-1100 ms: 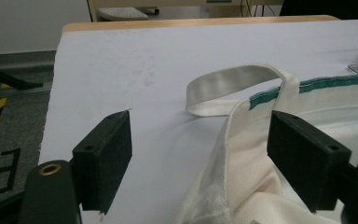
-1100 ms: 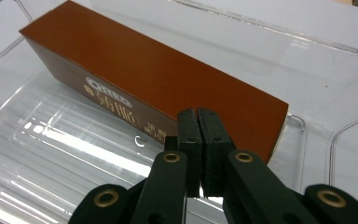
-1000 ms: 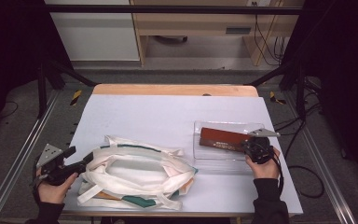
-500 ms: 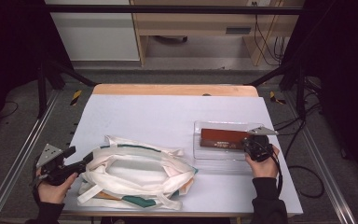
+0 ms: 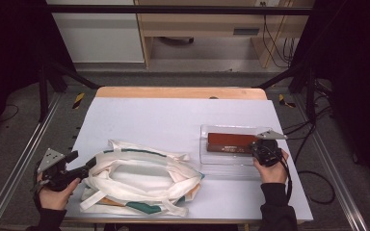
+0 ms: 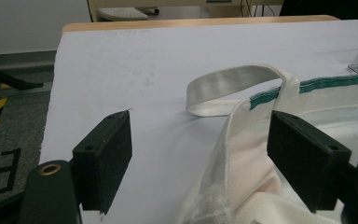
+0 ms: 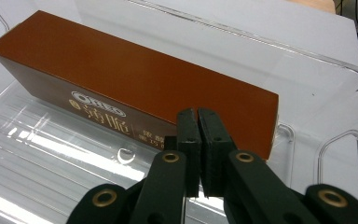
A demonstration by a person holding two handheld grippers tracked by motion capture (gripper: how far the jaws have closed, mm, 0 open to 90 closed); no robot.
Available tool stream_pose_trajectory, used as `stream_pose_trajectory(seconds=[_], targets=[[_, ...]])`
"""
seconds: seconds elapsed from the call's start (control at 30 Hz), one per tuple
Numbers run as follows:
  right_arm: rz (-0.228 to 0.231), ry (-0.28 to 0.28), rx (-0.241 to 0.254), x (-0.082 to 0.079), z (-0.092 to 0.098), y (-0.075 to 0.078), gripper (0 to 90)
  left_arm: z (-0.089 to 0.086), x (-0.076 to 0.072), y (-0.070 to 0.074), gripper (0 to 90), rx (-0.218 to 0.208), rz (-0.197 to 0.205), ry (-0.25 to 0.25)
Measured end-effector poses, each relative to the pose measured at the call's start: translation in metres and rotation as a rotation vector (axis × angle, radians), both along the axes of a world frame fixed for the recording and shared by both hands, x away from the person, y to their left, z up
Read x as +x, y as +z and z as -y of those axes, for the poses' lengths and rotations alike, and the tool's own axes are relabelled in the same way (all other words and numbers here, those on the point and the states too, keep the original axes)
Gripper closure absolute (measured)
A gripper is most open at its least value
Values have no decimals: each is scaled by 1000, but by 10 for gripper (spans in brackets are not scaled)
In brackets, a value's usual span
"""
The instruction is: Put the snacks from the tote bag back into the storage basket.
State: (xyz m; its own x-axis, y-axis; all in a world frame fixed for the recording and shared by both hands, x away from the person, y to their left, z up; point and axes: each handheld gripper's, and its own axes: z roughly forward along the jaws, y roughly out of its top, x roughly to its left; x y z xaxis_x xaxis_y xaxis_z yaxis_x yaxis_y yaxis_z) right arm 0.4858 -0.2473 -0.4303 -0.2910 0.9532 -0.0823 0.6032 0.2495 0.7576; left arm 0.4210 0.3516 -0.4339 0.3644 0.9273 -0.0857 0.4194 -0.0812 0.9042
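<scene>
A white cloth tote bag (image 5: 142,180) with green trim lies open at the table's front left. My left gripper (image 5: 87,166) is open at the bag's left edge. In the left gripper view (image 6: 200,158) the bag's rim (image 6: 233,154) runs up between the wide-apart jaws, close to the right one, and a strap loop (image 6: 235,81) lies beyond. A brown Oreo box (image 5: 230,142) lies in a clear plastic tray (image 5: 221,163) at the right. My right gripper (image 5: 255,148) is shut and holds nothing. Its tips (image 7: 198,126) sit over the tray, right in front of the box (image 7: 121,74).
A white sheet covers the table (image 5: 164,120), with a wooden edge (image 5: 180,92) at the far side. Metal frame rails (image 5: 14,168) run along both sides. Cables (image 5: 313,173) lie on the floor to the right.
The right hand has shifted very slightly at the tray. The left gripper and the bag have not moved.
</scene>
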Motion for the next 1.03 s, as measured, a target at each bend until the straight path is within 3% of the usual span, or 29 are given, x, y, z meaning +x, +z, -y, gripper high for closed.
stream_pose_trajectory(seconds=[0.17, 0.37, 0.47, 0.53, 0.57, 0.67, 0.9, 1.03], targets=[[5, 1, -1, -2, -1, 1, 860, -1, -1, 1, 219, -2, 3, 2], [45, 18, 3, -8, -2, 8, 801, -2, -1, 2, 219, -11, 12, 0], [109, 46, 28, -17, -3, 18, 693, -3, -2, 4, 219, -10, 18, -5], [120, 51, 40, -20, -4, 20, 664, -3, -3, 5, 219, -11, 21, -4], [153, 65, 50, -25, -4, 25, 601, -3, -3, 5, 219, -11, 24, -4], [190, 72, 63, -31, -5, 30, 503, -3, -3, 6, 219, -15, 26, -6], [241, 73, 78, -38, -11, 38, 277, -6, -4, 8, 218, -16, 36, -6], [267, 71, 105, -39, -11, 41, 227, -8, -4, 9, 219, -23, 37, -2]])
